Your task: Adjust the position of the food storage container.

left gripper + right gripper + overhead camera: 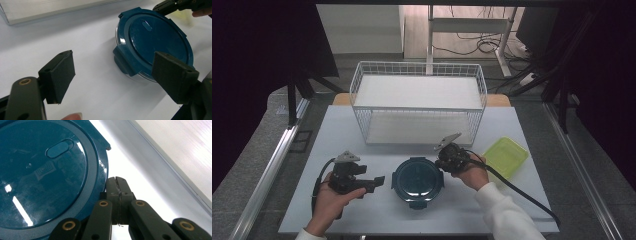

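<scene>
**Round container flanked by two grippers**

A round container with a dark blue clip-on lid (417, 180) is seen on the white table (362, 210), near its front edge. At 9 o'clock of it, the left gripper (377, 182) is held with its fingers (61, 75) spread wide, nothing between them. At 2 o'clock, the right gripper (443, 162) is set just beside the lid's rim, its fingers (117, 186) pressed together and empty. A white wire basket (419, 102) is placed at 12 o'clock, and a yellow-green lid (506, 156) at 3 o'clock.
</scene>
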Demonstrator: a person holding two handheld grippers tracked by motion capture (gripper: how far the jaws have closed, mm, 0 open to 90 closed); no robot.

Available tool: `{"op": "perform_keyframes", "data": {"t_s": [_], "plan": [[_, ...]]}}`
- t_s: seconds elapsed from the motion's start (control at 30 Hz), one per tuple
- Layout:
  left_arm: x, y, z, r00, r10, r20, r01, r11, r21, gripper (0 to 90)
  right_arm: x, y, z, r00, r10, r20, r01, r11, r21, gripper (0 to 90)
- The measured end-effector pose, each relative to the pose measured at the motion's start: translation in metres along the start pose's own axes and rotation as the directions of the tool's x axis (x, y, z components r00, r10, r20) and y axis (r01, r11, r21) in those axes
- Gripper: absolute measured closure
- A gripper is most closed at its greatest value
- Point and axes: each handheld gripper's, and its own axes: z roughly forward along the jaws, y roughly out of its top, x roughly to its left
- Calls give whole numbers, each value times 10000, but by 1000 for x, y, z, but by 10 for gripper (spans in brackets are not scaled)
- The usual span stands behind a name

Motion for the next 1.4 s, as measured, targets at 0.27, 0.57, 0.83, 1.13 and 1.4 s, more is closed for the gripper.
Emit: {"op": "perform_keyframes", "data": {"t_s": [0.27, 0.57, 0.83, 1.13, 1.4], "plan": [[2, -2, -4, 10000, -66, -51, 65, 9999, -77, 185, -2, -2, -15, 9970, 712, 287, -684, 9937, -890, 888], [5, -2, -4, 9998, -173, -86, 170, 9994, -301, 190, 5, -38, -61, 9875, 1564, -194, -1562, 9554, -2505, 885], [4, -6, 1, 9999, -152, -61, 150, 9993, -335, 191, 12, -67, -80, 9719, 2345, -213, -2290, 9202, -3173, 519], [4, -7, -3, 9999, -95, -98, 91, 9990, -448, 189, 19, -84, -74, 9468, 2953, -1281, -3208, 8983, -3003, 231], [3, -6, -3, 9998, -115, -164, 107, 9986, -517, 185, 22, -86, -67, 9399, 3126, -1376, -3395, 8990, -2768, 191]]}}
